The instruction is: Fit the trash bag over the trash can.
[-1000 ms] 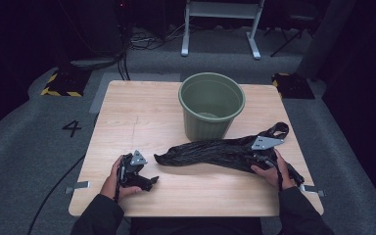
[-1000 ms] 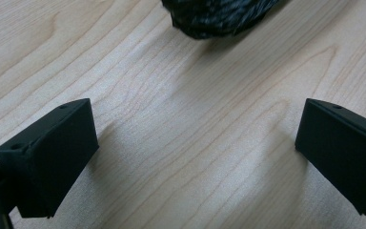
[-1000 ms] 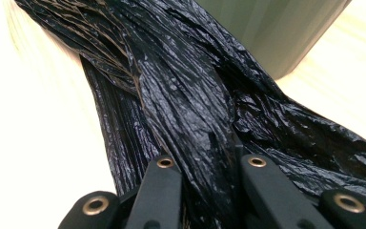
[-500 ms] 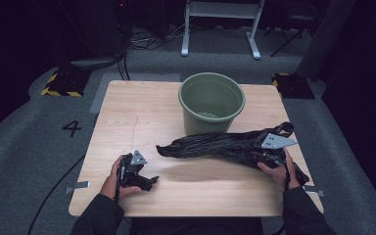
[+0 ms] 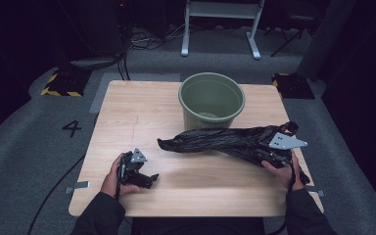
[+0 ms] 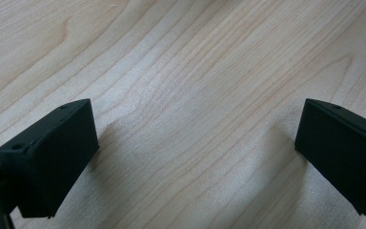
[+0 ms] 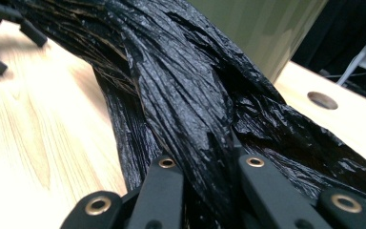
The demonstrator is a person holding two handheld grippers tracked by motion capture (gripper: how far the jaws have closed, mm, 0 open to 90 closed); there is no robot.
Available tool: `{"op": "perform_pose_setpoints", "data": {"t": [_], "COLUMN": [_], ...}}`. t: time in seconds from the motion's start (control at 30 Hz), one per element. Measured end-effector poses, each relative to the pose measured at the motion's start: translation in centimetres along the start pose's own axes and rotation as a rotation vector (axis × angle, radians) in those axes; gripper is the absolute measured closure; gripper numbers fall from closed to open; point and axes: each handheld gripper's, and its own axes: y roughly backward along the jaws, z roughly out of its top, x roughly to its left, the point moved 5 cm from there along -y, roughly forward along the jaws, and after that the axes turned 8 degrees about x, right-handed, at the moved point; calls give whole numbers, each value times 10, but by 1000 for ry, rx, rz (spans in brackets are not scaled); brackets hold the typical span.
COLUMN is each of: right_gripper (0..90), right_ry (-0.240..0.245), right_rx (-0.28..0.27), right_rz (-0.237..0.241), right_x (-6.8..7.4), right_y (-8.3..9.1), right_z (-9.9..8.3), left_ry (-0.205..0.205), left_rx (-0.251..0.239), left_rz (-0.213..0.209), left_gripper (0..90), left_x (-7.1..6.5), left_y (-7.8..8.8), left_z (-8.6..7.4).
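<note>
The right hand-held gripper (image 5: 274, 155) is clamped down hard on one end of the crumpled black plastic bin bag (image 5: 225, 142), and from the right gripper view you can see the bunched, shiny film squeezed tight between the two black jaws, strands of it fanning away toward the far side. The bag lies stretched into a long rope across the pale wooden counter (image 5: 142, 112), its long axis running from that grip at the person's right, leftward and slightly away, to a loose tip near the middle of the counter. The held end is lifted off the wood; the free end looks to be resting on it or just above.

Just behind the bag's middle stands the round olive-green plastic bucket (image 5: 211, 100), upright, mouth open, nothing visible inside. The bag's back edge runs just in front of the bucket's wall; whether they touch I can't tell.

Over on the other side, the left hand-held gripper (image 5: 144, 178) sits low at the counter's near edge, jaws spread wide with only bare wood grain between them in the left gripper view. It's well apart from the bag's loose tip, which lies to its right and a little farther out.

So here's the picture: the right hand owns the bag, the left is the nearer one to that trailing tip, and the bucket waits just beyond the bag's length. My read is that the bag is headed for the bucket, and the free end needs catching or swinging up.
</note>
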Motion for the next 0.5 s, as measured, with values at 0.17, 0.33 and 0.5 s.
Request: {"op": "perform_pose_setpoints", "data": {"t": [0.17,0.33,0.5], "right_gripper": [857,857,858], "right_ry": [7,6,-2], "right_rx": [-29,-52,-76], "right_rz": [-29,-56,-100], "right_x": [1,-1,-9], "right_y": [11,21,37], "right_z": [7,13,16], "left_ry": [-10,2,5], "left_rx": [-30,-29,-65], "left_rz": [6,1,-1], "left_gripper": [103,158,154], "left_x": [1,7,10], "left_y": [1,-1,3], "left_z": [2,7,13]}}
